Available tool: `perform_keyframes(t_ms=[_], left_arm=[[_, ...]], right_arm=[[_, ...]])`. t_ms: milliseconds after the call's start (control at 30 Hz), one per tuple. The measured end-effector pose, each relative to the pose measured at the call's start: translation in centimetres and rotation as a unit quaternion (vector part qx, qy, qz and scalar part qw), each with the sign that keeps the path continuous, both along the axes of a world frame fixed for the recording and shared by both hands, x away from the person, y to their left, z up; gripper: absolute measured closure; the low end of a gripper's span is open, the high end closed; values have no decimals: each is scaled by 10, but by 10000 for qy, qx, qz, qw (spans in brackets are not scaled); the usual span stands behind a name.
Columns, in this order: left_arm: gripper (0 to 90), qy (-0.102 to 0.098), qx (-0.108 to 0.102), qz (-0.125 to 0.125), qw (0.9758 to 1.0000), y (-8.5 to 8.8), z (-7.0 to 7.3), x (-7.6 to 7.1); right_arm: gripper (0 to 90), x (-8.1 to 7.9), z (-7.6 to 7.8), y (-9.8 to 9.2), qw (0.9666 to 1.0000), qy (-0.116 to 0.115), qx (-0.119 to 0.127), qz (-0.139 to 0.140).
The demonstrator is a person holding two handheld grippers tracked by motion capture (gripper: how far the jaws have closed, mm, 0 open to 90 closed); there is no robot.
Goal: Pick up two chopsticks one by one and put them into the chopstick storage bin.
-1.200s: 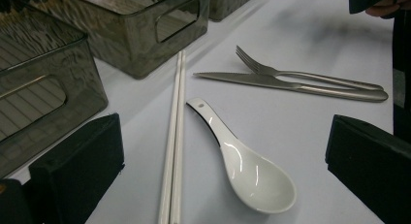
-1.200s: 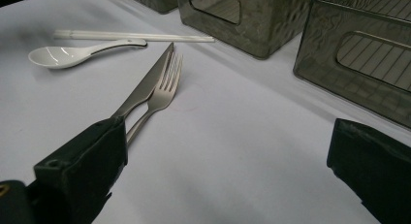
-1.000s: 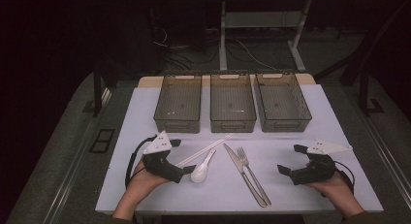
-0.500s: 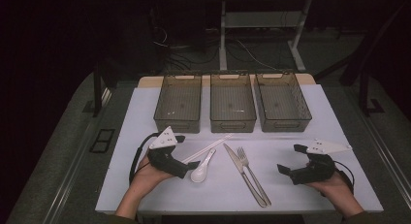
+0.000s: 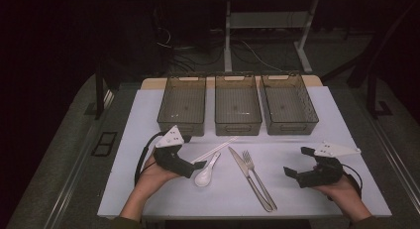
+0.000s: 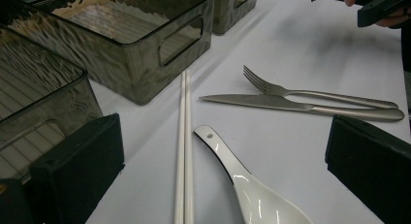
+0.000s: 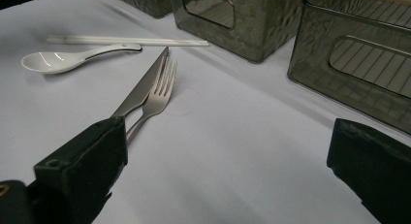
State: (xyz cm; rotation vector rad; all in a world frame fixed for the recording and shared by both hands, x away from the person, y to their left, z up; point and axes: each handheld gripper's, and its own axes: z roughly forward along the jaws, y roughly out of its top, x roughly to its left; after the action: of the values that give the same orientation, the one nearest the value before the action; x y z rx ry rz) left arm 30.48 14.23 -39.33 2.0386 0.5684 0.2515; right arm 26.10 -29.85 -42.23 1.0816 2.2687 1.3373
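Spoon (image 5: pixel 205 175) and chopsticks (image 5: pixel 214 149) lie between the left gripper's (image 5: pixel 197 168) wide jaws; right gripper (image 5: pixel 292 164) gapes wide, empty

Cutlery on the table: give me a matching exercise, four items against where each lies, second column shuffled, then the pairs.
Items
1. spoon
2. chopsticks
3. knife
4. fork

Places
A. right of the knife, side by side with it
B. nearest the middle bin, running diagonally
C. just in front of the open left gripper
D. between the spoon and the fork

Pairs: 1-C, 2-B, 3-D, 4-A
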Motion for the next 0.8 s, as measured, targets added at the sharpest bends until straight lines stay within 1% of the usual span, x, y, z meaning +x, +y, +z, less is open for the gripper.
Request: perform_keyframes(t_ms=[200, 367, 500, 533, 700, 733, 800], left_arm=[[0, -4, -22, -44, 10000, -3, 2, 4], [0, -13, 13, -67, 10000, -7, 3, 8], [0, -17, -22, -56, 10000, -10, 3, 11], [0, -24, 10, -72, 10000, -10, 4, 12], [4, -34, 6, -92, 10000, -14, 4, 18], [5, -39, 37, -98, 9999, -15, 4, 19], [8, -41, 5, -79, 10000, -16, 3, 22]], right_arm=[[8, 0, 0, 0, 10000, 3, 2, -15], [8, 0, 0, 0, 10000, 13, 12, -52], [9, 0, 0, -1, 10000, 18, 16, -60], [8, 0, 0, -1, 10000, 19, 18, -56], [8, 0, 0, -1, 10000, 6, 37, -62], [8, 0, 0, -1, 10000, 8, 39, -61], [8, 0, 0, -1, 10000, 7, 41, -65]])
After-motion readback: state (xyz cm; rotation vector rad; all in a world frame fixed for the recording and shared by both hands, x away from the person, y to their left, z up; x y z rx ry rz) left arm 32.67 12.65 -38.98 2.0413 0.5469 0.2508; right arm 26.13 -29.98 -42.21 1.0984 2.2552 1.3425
